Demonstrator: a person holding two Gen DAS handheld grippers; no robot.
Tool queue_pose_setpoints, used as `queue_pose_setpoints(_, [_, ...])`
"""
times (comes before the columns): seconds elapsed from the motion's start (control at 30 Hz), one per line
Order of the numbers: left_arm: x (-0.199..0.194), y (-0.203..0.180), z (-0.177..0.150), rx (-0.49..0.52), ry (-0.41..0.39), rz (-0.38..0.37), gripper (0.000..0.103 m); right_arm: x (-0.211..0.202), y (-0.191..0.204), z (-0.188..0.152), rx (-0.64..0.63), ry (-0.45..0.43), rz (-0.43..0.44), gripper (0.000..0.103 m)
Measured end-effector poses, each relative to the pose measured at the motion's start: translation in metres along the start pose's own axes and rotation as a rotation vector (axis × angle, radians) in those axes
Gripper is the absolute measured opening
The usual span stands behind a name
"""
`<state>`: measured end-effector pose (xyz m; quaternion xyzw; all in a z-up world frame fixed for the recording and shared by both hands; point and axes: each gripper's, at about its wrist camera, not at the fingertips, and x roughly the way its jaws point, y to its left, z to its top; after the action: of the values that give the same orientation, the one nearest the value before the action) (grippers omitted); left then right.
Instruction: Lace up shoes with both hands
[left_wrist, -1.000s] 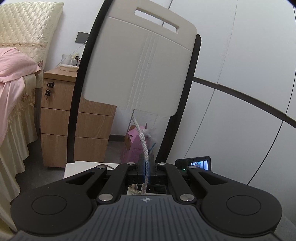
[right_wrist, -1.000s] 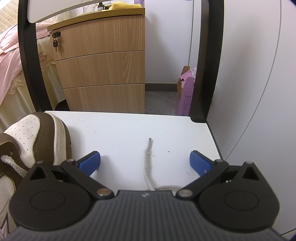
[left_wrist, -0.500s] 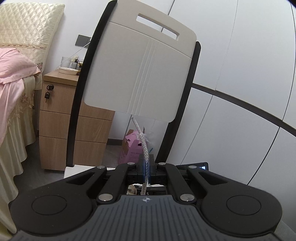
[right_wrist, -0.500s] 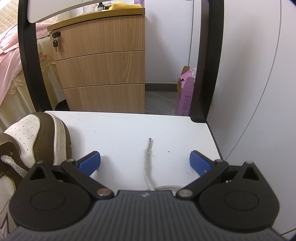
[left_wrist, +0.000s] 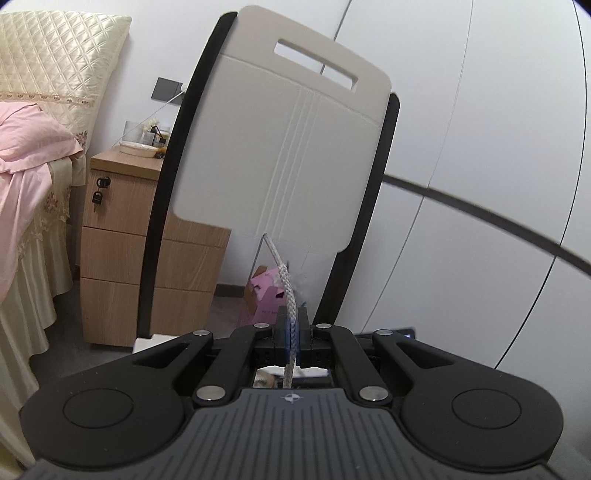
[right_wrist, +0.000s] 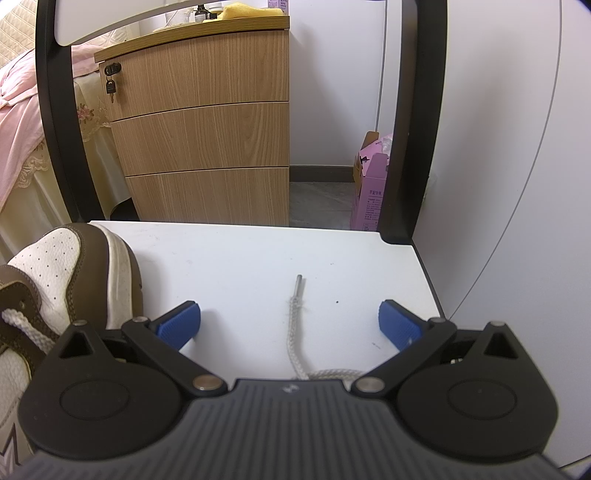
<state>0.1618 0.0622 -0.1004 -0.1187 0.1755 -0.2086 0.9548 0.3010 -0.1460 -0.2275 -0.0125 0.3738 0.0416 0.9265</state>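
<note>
- The left gripper (left_wrist: 291, 325) is clenched on a white lace end (left_wrist: 290, 295), which sticks up past its fingertips.
- The right gripper (right_wrist: 290, 326) is spread wide over the table (right_wrist: 240, 258).
- The other lace end (right_wrist: 295, 332) lies between its pads, untouched.
- The brown-and-white shoe (right_wrist: 55, 280) sits at the left.

left tongs (left_wrist: 291, 325) | tilted slightly upward | lace (left_wrist: 289, 295) stays pinched
</note>
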Motion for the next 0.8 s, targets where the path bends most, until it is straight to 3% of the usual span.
queue_pose_setpoints(0.17, [0.008, 0.002, -0.006, -0.009, 0.043, 0.014, 0.003, 0.0, 0.0, 0.0, 0.0, 0.0, 0.0, 0.103])
queue_pose_setpoints(0.8, [0.015, -0.002, -0.013, 0.006, 0.084, 0.02, 0.003, 0.001, 0.0, 0.0, 0.002, -0.001, -0.001, 0.103])
